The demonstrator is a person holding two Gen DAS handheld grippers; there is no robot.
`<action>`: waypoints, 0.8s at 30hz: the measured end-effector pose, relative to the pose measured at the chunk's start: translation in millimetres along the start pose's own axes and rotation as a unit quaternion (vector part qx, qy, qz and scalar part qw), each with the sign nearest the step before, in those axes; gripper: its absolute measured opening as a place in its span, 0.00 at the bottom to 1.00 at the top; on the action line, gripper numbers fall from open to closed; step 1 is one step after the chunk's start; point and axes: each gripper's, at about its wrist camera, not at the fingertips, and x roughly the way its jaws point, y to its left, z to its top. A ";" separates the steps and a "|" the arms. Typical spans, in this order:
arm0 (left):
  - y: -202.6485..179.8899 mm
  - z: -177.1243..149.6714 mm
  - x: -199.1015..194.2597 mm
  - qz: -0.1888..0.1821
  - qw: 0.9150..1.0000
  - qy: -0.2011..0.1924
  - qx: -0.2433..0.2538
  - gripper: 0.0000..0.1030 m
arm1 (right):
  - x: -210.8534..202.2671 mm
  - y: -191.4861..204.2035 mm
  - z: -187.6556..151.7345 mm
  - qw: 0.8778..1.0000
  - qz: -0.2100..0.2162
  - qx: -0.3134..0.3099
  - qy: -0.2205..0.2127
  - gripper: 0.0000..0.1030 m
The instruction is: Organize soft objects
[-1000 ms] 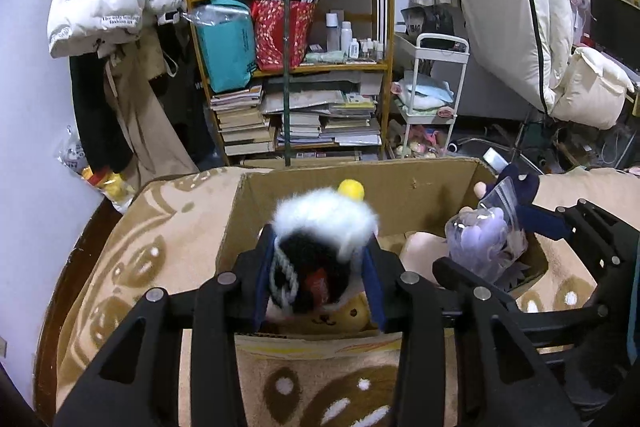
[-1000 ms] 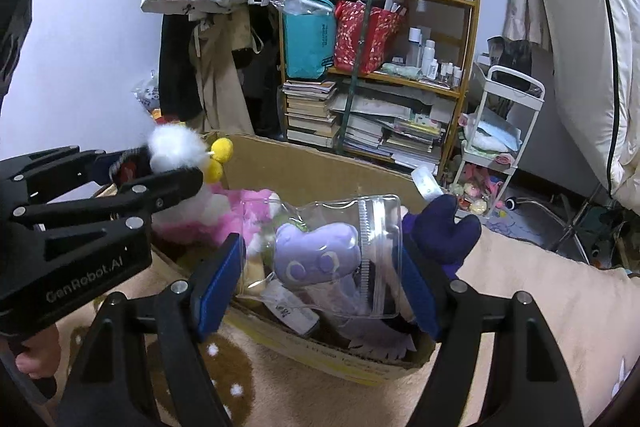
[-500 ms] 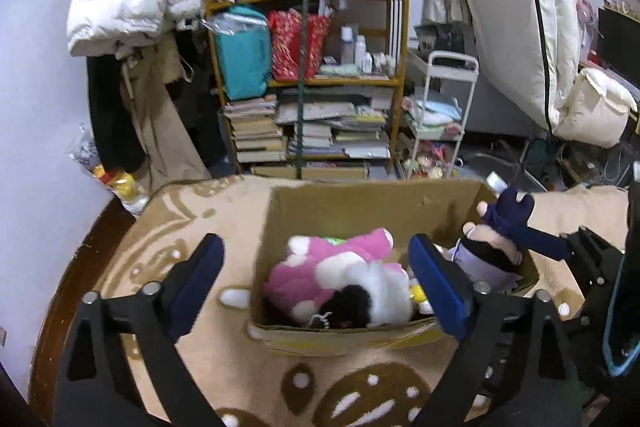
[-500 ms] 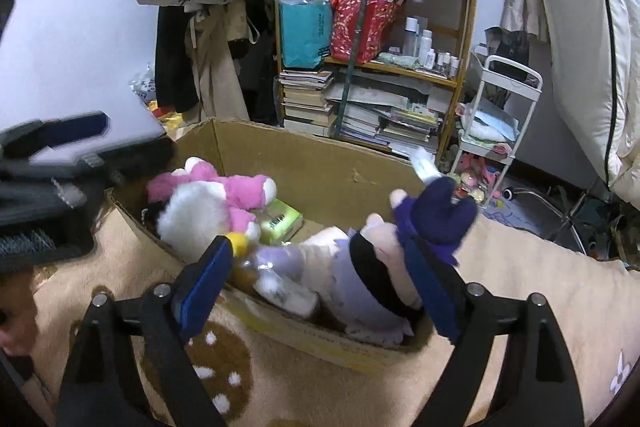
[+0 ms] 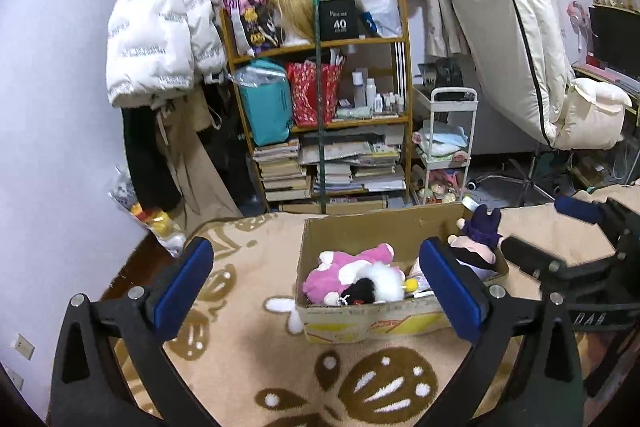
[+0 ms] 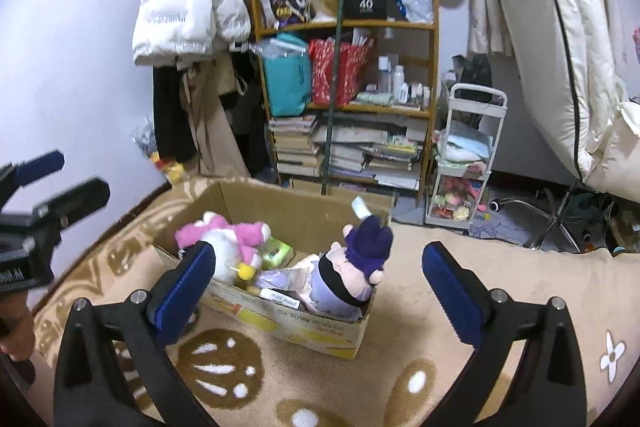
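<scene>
On the beige patterned blanket [image 5: 248, 347] sits the cardboard box [image 5: 360, 323], holding a pink plush [image 5: 344, 267] at left and a purple-hatted doll [image 6: 352, 267] at right. Both the left tool [image 5: 316, 287] and right tool [image 6: 316, 279] hover spread wide near it, the left's jaws opening, nothing between them. Far behind stand a cluttered bookshelf [image 5: 320, 131] and a white cart [image 5: 448, 147].

Plush toys [image 5: 360, 277] (piled) fill box [image 5: 372, 323].

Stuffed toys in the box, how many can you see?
3: a pink plush at the left, a black-and-white fluffy one in front of it, a purple-hatted doll at the right. More may be buried.
</scene>
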 end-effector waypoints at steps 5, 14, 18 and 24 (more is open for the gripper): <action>-4.3 -8.8 -25.7 0.003 1.000 -0.017 0.004 0.99 | -31.3 -0.2 0.7 1.000 0.000 0.000 -0.028 1.00; -5.2 -42.2 -54.1 0.019 0.999 -0.040 -0.015 0.99 | -70.0 -2.5 -18.5 0.998 -0.013 -0.001 -0.057 1.00; -5.4 -56.2 -53.8 0.022 0.999 -0.032 -0.011 0.99 | -78.1 -1.6 -28.6 0.998 -0.015 -0.005 -0.066 1.00; -14.8 -67.1 -52.0 0.031 0.999 -0.028 0.006 0.99 | -84.0 -2.2 -40.1 0.998 -0.011 0.005 -0.065 1.00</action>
